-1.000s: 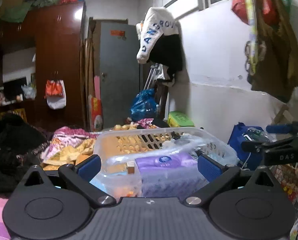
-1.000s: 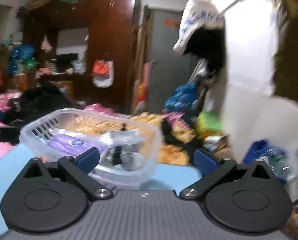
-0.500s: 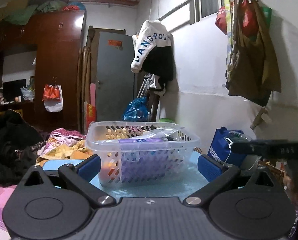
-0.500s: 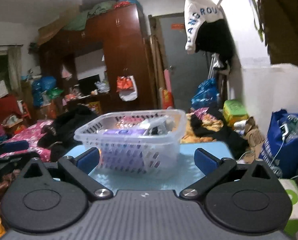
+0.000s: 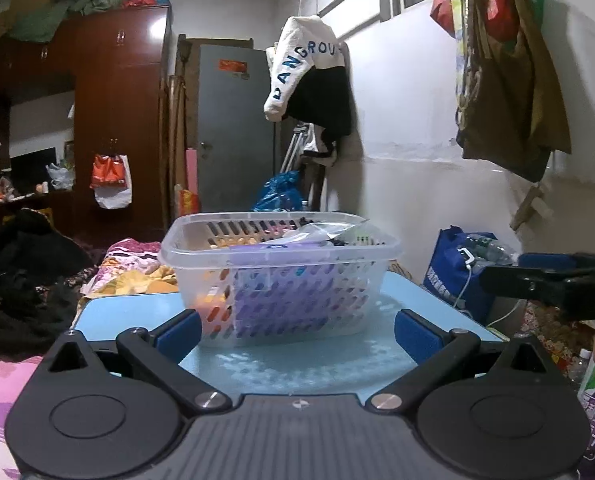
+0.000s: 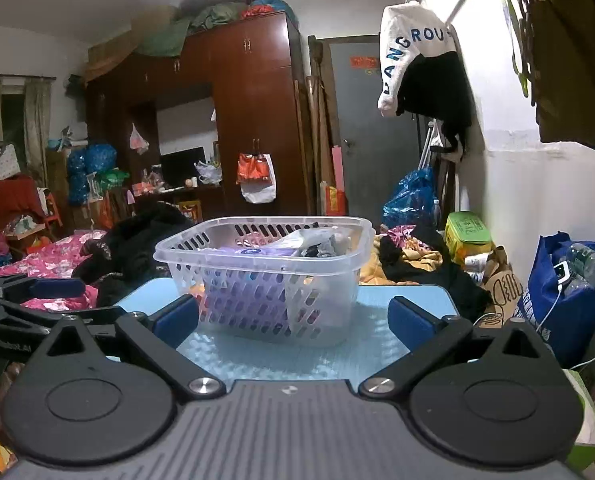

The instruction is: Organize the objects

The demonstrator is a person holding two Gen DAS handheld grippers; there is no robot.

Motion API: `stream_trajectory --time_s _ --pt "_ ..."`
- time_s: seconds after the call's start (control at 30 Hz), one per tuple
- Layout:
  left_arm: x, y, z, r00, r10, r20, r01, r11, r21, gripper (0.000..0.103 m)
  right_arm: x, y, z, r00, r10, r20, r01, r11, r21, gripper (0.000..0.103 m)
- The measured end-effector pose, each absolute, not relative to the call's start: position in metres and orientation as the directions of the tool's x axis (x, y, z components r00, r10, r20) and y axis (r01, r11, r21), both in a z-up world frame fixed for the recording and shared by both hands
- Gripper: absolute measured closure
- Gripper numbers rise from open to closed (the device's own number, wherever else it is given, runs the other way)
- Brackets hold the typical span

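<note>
A clear plastic basket [image 5: 281, 276] [image 6: 257, 280] stands on a small light-blue table [image 5: 297, 364] [image 6: 297, 356]. It holds a purple pack [image 5: 273, 300] [image 6: 245, 292], a clear plastic bag [image 6: 317, 240] and something orange [image 5: 213, 304]. My left gripper [image 5: 295, 332] is open and empty, low in front of the basket, apart from it. My right gripper [image 6: 293, 320] is open and empty, in front of the basket. Each gripper shows at the edge of the other's view.
A blue bag [image 6: 565, 292] with bottles stands right of the table by the white wall. Heaped clothes [image 5: 21, 280] lie on the bed to the left and behind the table [image 6: 413, 256]. A green box [image 6: 467, 234] sits near the wall. Bags hang at upper right [image 5: 509, 80].
Both grippers have pulled back and down from the basket over the last second; it now sits farther off, seen from the side at table level. Both stay open and empty.
</note>
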State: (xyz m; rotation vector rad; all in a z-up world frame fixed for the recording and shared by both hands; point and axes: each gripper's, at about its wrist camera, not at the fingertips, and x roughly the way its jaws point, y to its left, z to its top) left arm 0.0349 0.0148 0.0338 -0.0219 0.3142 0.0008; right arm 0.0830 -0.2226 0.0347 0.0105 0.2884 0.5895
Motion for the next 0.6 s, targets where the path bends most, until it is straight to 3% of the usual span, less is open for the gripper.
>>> stream_trajectory --time_s 0.6 --pt "0.0325 0.0155 0.0388 0.954 0.006 -0.301 -0.014 1.000 -0.025 0.000 0.0761 -0.2175 0.0320 0.795 0.544 -0.269 -0.554 0.832 0.044 0.000"
